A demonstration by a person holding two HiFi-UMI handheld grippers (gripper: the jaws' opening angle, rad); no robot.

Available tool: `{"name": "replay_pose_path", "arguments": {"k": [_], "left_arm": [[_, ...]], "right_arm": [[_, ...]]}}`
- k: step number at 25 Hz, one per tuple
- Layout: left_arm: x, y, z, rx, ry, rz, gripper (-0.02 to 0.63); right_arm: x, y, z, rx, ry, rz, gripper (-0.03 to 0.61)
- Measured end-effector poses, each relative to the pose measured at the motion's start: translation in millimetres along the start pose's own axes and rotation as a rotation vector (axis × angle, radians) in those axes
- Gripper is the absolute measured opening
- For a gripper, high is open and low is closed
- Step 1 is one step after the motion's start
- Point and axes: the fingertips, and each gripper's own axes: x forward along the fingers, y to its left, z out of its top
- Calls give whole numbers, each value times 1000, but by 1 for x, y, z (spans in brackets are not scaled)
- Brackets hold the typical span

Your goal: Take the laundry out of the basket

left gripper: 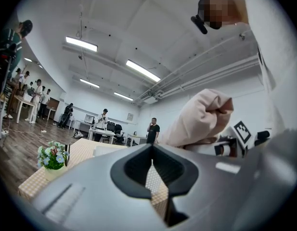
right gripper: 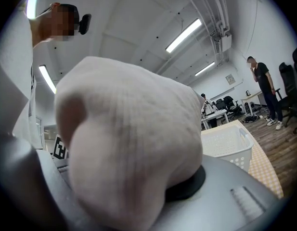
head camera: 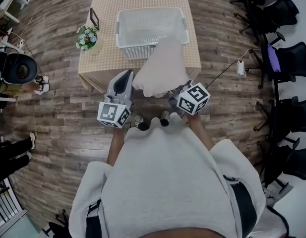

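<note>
A pale pink garment (head camera: pixel 161 68) hangs bunched between the table's near edge and the person. My right gripper (head camera: pixel 176 94) is shut on it. In the right gripper view the garment (right gripper: pixel 129 143) fills the middle and covers the jaws. The white laundry basket (head camera: pixel 124 38) stands on the checked tablecloth (head camera: pixel 108 58); I see no laundry inside it. My left gripper (head camera: pixel 124 82) is held left of the garment, apart from it. Its jaws meet at the tips with nothing between them (left gripper: pixel 152 150). The garment (left gripper: pixel 201 119) shows to its right.
A small pot of flowers (head camera: pixel 87 37) and a picture frame (head camera: pixel 94 18) stand at the table's left side. Office chairs (head camera: pixel 286 58) line the right. A cable and plug (head camera: pixel 239 67) lie on the wooden floor. Several people stand far off (left gripper: pixel 153 129).
</note>
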Motion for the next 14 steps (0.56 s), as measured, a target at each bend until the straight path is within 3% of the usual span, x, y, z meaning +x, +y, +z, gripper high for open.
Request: {"name": "replay_pose_path", "arguments": {"k": [14], "left_arm": [[-3,-6,-2,20,5,8,9]], "right_arm": [[-8,-4,-3,-15,-1,-22,178]]}}
